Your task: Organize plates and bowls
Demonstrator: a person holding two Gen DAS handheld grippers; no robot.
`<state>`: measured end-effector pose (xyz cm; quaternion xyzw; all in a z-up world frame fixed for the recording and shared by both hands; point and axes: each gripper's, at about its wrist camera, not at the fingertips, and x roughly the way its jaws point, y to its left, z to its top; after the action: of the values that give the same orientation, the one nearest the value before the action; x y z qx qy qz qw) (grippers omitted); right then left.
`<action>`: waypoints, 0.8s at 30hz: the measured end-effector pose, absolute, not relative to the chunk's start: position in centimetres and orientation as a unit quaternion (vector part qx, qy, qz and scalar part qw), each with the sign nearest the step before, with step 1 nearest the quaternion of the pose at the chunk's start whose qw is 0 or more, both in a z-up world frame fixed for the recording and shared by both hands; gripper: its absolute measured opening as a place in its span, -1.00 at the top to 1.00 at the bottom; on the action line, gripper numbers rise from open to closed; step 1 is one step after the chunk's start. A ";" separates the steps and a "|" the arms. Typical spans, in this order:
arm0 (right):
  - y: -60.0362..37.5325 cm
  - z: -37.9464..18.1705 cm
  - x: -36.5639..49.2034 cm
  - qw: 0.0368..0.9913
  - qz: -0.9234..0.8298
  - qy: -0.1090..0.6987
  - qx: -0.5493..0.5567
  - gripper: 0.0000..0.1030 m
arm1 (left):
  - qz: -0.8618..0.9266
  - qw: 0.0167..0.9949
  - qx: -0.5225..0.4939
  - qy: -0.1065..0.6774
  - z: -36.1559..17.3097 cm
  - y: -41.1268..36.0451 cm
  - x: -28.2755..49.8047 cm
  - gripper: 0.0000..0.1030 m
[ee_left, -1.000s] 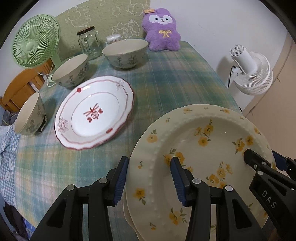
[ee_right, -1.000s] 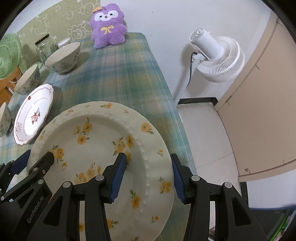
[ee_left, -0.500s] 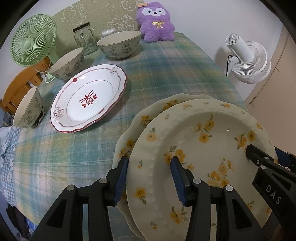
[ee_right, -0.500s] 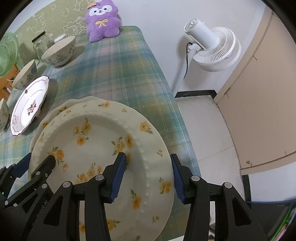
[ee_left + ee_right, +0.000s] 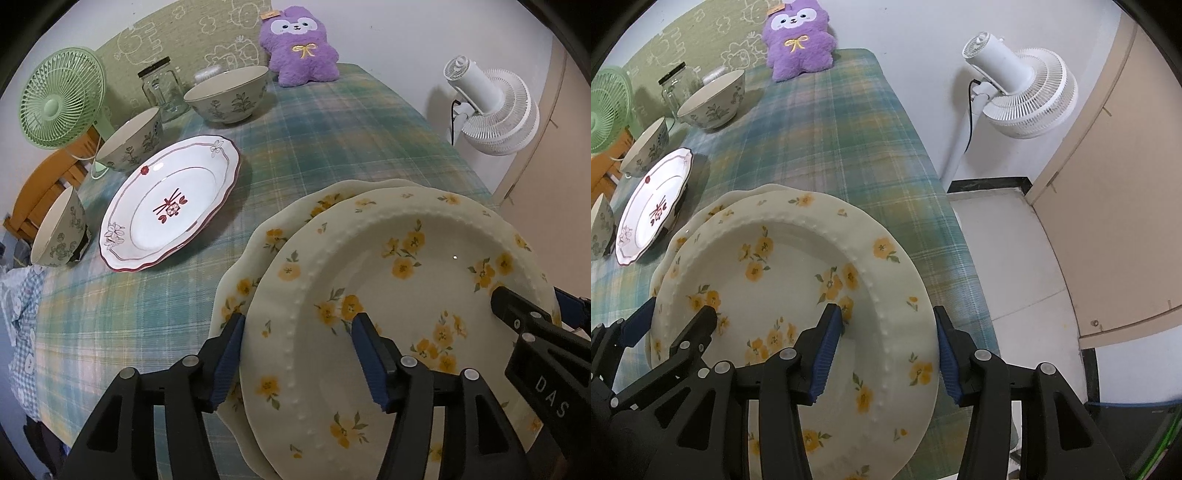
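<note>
Plate (image 5: 406, 280) raised; left gripper (image 5: 297, 354), right gripper (image 5: 886, 332) straddle rims.

**Plates near the front, bowls along the left**

The top plate (image 5: 406, 295) sits on another plate (image 5: 243, 280) at the table's (image 5: 332, 129) near right. Left of them lies a third plate (image 5: 170, 203). Three bowls run from near left (image 5: 55, 229) past a middle one (image 5: 129, 144) to the rear (image 5: 229, 96), a jar (image 5: 162, 88) between the last two. A plush (image 5: 299, 48) stands behind; off the table's right, a fan (image 5: 491, 107).

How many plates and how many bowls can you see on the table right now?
Yellow-flowered plates: 2, the upper one gripped at its rim by both tools, over the scalloped lower one
White plate with red trim: 1
Leaf-patterned bowls: 3
Total: 6
</note>
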<state>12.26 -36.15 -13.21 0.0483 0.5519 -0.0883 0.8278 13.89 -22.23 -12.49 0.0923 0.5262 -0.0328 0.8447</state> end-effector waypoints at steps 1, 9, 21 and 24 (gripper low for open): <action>-36.1 -13.2 12.3 0.827 -0.087 0.553 0.048 -0.05 | -0.031 0.844 0.093 0.527 -12.5 -22.3 14.0 -0.20; -35.7 -13.5 13.2 0.823 -0.075 0.560 0.047 -0.06 | -0.008 0.839 0.115 0.531 -12.5 -22.8 14.2 -0.38; -35.0 -14.1 15.2 0.802 -0.025 0.596 0.038 -0.16 | 0.030 0.834 0.068 0.546 -11.3 -20.9 15.5 -0.37; -34.9 -12.6 15.8 0.809 -0.020 0.587 0.017 -0.20 | 0.036 0.837 0.057 0.543 -10.3 -20.1 15.7 -0.38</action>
<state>15.77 -34.86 -12.60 0.0173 0.5870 -0.0201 0.8091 15.71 -20.05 -10.27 0.0574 0.5426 0.0365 0.8372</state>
